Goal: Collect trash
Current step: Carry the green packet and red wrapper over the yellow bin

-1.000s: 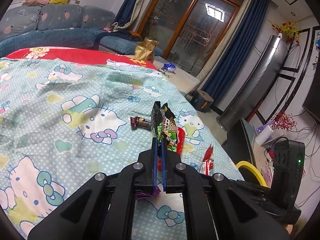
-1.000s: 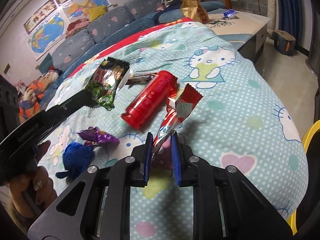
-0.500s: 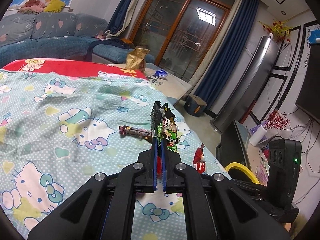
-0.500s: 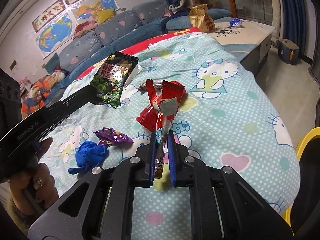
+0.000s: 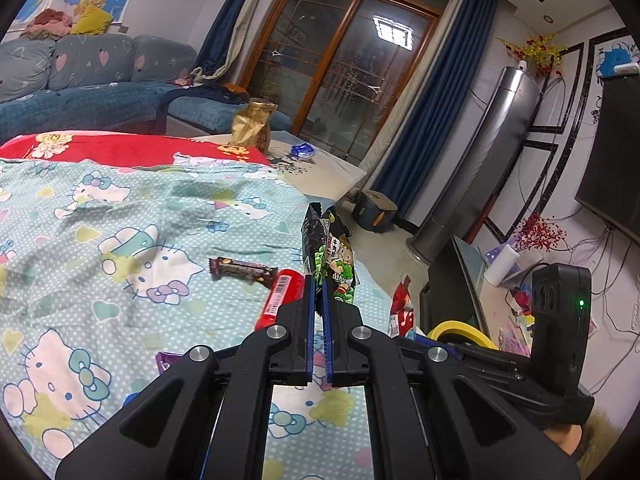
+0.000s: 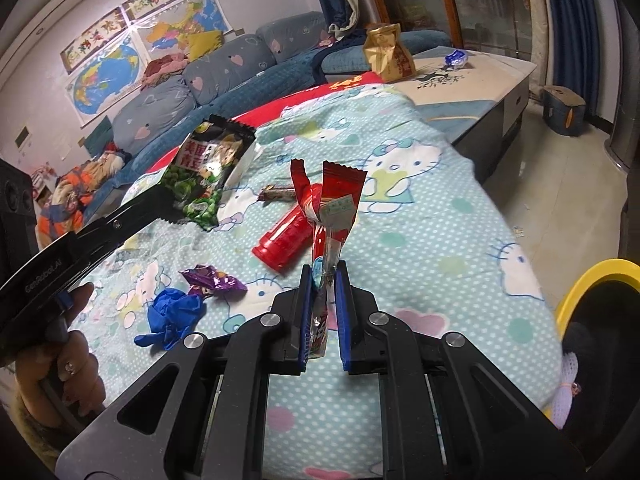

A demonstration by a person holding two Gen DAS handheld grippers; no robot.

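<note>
Your left gripper (image 5: 319, 296) jaws pinch the green snack packet (image 5: 329, 256) by its bottom edge; your right gripper (image 6: 324, 284) jaws clamp the red wrapper (image 6: 334, 204) low, both standing above the tips. Both look light, crinkly, slippery; grip the seams.

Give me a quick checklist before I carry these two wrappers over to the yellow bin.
1. Left gripper clamped on the green pea snack bag: ok.
2. Right gripper clamped on the red wrapper: ok, the wrapper stands up from the jaws.
3. Both wrappers lifted clear of the bedspread: ok.
4. Yellow-rimmed bin within view to the right: ok.
5. Bin has room inside: cannot tell, its inside is dark.
6. All trash picked up: not ok. The red tube, purple wrapper, blue crumpled piece and brown bar wrapper lie on the bed.
</note>
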